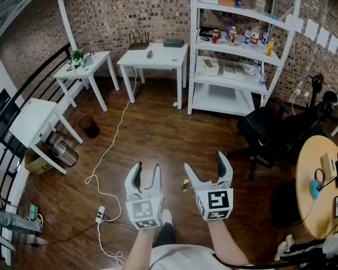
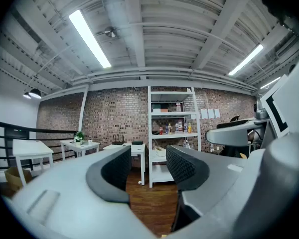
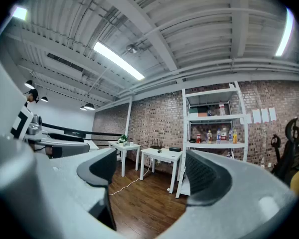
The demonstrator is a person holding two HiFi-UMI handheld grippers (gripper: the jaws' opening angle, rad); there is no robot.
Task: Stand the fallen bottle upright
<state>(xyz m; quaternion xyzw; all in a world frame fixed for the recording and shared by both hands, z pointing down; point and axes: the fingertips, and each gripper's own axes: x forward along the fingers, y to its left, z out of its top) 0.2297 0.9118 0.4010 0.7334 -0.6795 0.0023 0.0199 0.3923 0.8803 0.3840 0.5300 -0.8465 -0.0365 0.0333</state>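
Observation:
Several bottles [image 1: 239, 36] stand in a row on the second level of a white shelf unit [image 1: 236, 46] against the far brick wall. A clear bottle-like thing [image 1: 257, 67] sits one level lower near the right post; whether it lies down I cannot tell. My left gripper [image 1: 146, 173] and right gripper [image 1: 204, 163] are held level over the wooden floor, far from the shelf. Both are open and hold nothing. In the left gripper view the left gripper [image 2: 148, 166] frames the shelf unit [image 2: 170, 133]. In the right gripper view the right gripper [image 3: 149, 171] stands wide, with the bottles [image 3: 217, 136] far off.
Two white tables [image 1: 155, 58] [image 1: 84, 69] stand left of the shelf, another [image 1: 36, 117] by the railing. A black office chair [image 1: 276, 131] and a round wooden table [image 1: 321, 184] are at the right. A white cable and power strip [image 1: 100, 212], a bin [image 1: 65, 153] and a box [image 1: 36, 162] lie on the floor at the left.

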